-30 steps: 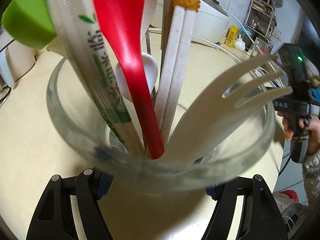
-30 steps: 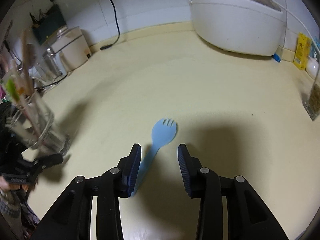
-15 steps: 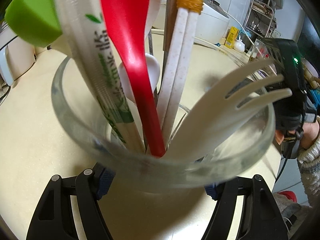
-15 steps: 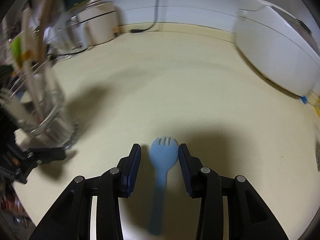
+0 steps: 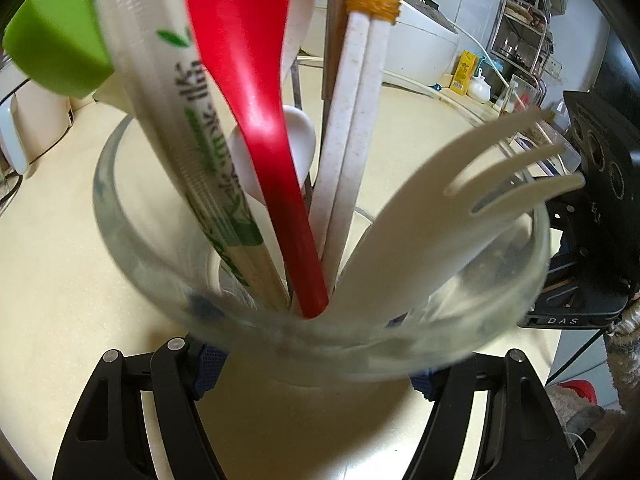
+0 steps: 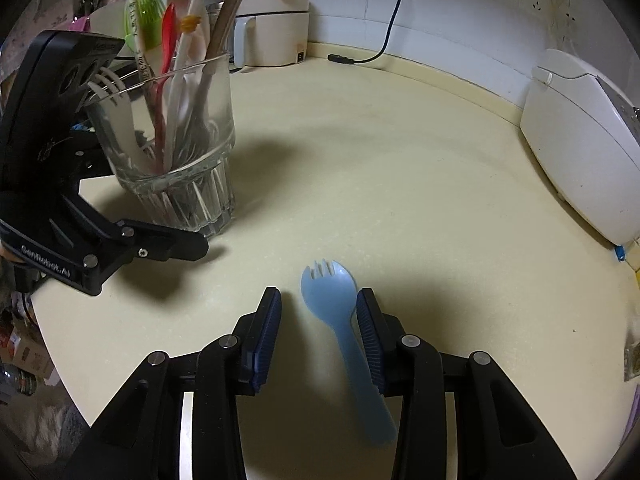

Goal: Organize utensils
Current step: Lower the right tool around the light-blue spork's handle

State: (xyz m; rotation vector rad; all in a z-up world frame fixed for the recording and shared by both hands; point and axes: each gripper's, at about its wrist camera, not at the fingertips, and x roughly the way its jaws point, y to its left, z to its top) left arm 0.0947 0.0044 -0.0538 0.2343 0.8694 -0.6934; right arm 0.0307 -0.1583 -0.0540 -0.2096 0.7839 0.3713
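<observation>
1. Hidden or unclear: in the left wrist view the glass tumbler (image 5: 132,240) fills the frame, so the left gripper (image 5: 316,364) pads are mostly covered by its blurred near wall. The tops of the red spoon (image 5: 256,112), the paper-wrapped chopsticks (image 5: 192,128) and the banded white chopsticks (image 5: 352,128) run off the top edge.
2. Left fingers: set wide and clamped on either side of the tumbler base, which rests on the cream counter (image 6: 400,184).
3. Right gripper (image 6: 318,332): fingers part open and hovering over the blue spork (image 6: 332,300). The spork lies flat on the counter, its neck just beside the right-hand pad; contact cannot be told.
4. Against a second ago: the right jaws have just been opening a little. The spork then lay slanted with its handle under the left pad. Now its head sits between the pads and its handle trails under the right finger. The tumbler shows larger and nearer.
5. Writing: "GenRobot.AI" on the left gripper's body; "DAS" on the right gripper's body in the left wrist view. The green print on the chopstick wrapper is too smeared to read.
6. A white fork (image 5: 460,216) leans on the tumbler's rim.
</observation>
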